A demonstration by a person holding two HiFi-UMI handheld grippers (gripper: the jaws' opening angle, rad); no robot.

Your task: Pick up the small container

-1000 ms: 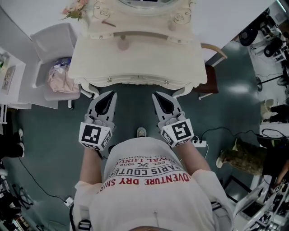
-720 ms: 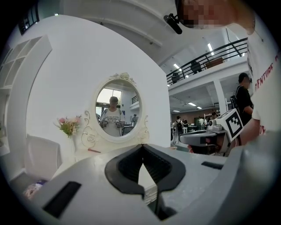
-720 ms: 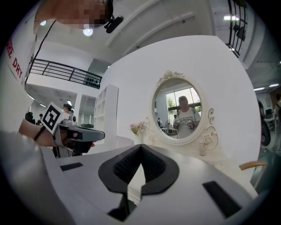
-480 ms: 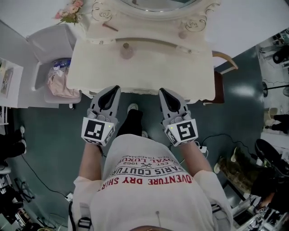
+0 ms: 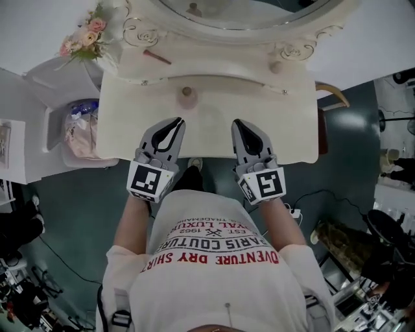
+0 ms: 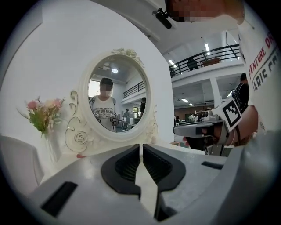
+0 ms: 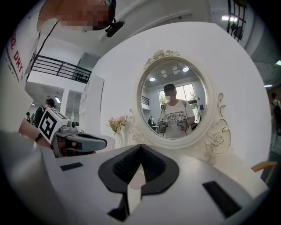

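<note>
Held side by side above the near edge of a cream-white carved wooden bench (image 5: 130,123): left tool (image 5: 175,122) and right tool (image 5: 238,123), both pointing toward the back edge. Jaws of the left tool pressed together with only a thin slit between the black ribbed pads, gripping nothing. Jaws of the right tool likewise closed at the tips and empty.

Ahead of the left tool and apart from it, a small pinkish round container with a knob lid (image 5: 188,97), upright on the bench's middle toward the back edge, untouched, just before the raised ledge.

On that ledge, a slim reddish-brown stick (image 5: 157,57) toward the back left corner, lying at a slant. Behind it, an oval mirror in an ornate white frame with moulded roses (image 5: 246,10), reflecting a person in a printed white T-shirt. At the back left corner, a bunch of pink flowers (image 5: 84,35).
</note>
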